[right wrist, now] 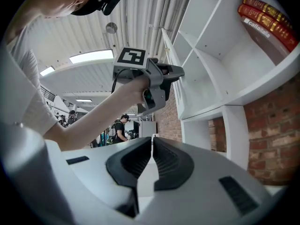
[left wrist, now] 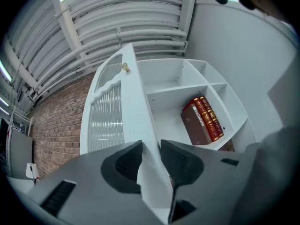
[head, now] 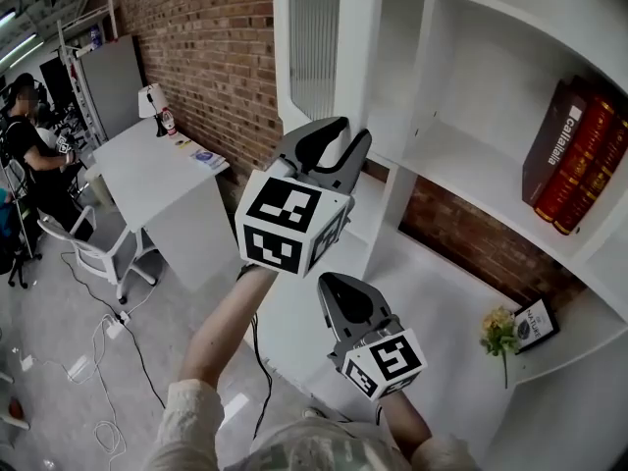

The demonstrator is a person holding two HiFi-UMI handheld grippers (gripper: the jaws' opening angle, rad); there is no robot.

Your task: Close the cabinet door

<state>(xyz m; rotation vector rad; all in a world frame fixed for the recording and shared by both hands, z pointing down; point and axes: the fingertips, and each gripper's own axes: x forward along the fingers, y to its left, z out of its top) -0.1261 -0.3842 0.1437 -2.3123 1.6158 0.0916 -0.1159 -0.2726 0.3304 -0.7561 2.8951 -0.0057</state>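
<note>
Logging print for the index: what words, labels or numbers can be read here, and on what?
"Callahalia", as best it reads: spine of the brown book on the shelf.
Small framed card beside the yellow flower: print too small to read.
Red books: gold print too blurred.

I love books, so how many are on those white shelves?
3, leaning together in one right-hand compartment of the white cabinet: a brown book, a red book beside it, and a second red book farthest right. More may be hidden out of view.
</note>
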